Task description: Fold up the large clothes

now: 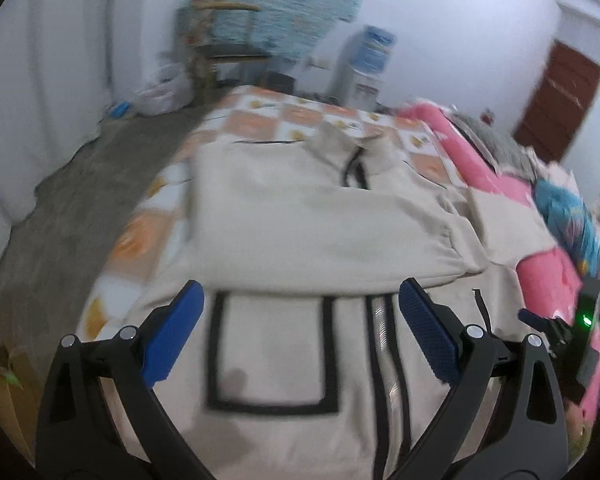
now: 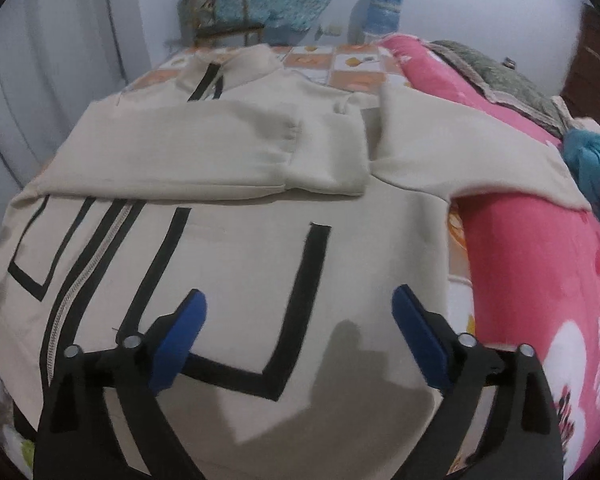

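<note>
A large cream jacket (image 1: 284, 216) with black trim and a front zip lies spread on the bed, front up. One sleeve (image 2: 172, 152) is folded across its chest; the other sleeve (image 2: 460, 156) trails to the right onto a pink quilt. My left gripper (image 1: 300, 320) hovers above the lower front over a black-outlined pocket (image 1: 272, 348), jaws wide apart, nothing between them. My right gripper (image 2: 300, 324) hangs over the right half of the jacket (image 2: 260, 240) near its hem, also open and empty. The right gripper's body (image 1: 572, 332) shows at the right edge of the left wrist view.
The bed has an orange and white checked sheet (image 1: 260, 116). A rolled pink quilt (image 2: 540, 272) and a blue cloth (image 2: 596, 160) line the right side. Bare grey floor (image 1: 80, 200) lies left of the bed. A chair (image 2: 224, 12), a water dispenser (image 2: 380, 12) and a brown door (image 1: 560, 100) stand at the back.
</note>
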Available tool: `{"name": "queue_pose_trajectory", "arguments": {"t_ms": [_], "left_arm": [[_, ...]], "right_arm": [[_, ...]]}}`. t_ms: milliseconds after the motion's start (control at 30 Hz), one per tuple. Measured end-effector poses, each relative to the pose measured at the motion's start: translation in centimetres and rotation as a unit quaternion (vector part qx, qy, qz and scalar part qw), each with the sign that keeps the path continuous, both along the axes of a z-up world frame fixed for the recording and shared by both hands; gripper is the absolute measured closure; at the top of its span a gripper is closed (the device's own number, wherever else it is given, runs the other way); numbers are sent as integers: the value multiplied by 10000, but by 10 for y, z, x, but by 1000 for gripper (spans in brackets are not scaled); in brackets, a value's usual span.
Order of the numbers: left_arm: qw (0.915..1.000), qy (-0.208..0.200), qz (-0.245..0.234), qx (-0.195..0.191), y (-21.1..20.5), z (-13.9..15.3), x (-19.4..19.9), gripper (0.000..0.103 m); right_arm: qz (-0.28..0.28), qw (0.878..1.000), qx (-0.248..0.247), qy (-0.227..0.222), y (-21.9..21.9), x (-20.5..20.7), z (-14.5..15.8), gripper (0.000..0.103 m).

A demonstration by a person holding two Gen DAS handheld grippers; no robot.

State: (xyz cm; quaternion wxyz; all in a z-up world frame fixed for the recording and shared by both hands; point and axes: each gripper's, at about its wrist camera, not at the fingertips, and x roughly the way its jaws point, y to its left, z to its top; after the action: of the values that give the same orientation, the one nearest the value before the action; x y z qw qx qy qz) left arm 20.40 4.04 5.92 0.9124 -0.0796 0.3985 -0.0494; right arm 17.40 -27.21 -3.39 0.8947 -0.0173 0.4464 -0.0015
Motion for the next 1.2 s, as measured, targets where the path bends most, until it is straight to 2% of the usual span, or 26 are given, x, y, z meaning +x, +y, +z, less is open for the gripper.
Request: {"name": "queue_pose_trajectory", "arguments": {"t_ms": [233, 400, 500, 600, 667, 833, 1033, 1100, 1200], "left_arm": [[9970, 229, -589, 451, -87, -34, 79, 8], [9913, 404, -871, 905, -126, -69, 111, 8], [9883, 571, -947, 1049, -132, -89, 121, 9], [9869, 812, -987, 988, -129, -107, 125, 8], [9866, 633, -1012, 1114, -130, -107, 119, 8], [9880, 480, -998, 1075, -129, -106, 112, 8], [9883, 406, -1015, 1065, -126, -108, 115, 8], [9883, 395, -1025, 1063, -125, -108, 116, 8], [9882, 390, -1034, 1061, -125, -108, 116, 8]], "right_arm": [[-223, 9995, 3, 224, -10, 1, -22, 7], [-216, 9994, -159, 199, -6, 3, -30, 7], [-220, 9993, -281, 134, -2, 3, -32, 7], [-241, 9994, -183, 139, -5, 4, -33, 6], [-224, 9995, -147, 150, -7, 4, -33, 6], [-184, 9996, -159, 124, -6, 4, -33, 6], [66, 9989, -164, 439, -4, 13, -30, 6], [287, 9983, -6, 512, -8, 14, -20, 7], [224, 9993, 202, 225, -29, 13, 5, 7]]}}
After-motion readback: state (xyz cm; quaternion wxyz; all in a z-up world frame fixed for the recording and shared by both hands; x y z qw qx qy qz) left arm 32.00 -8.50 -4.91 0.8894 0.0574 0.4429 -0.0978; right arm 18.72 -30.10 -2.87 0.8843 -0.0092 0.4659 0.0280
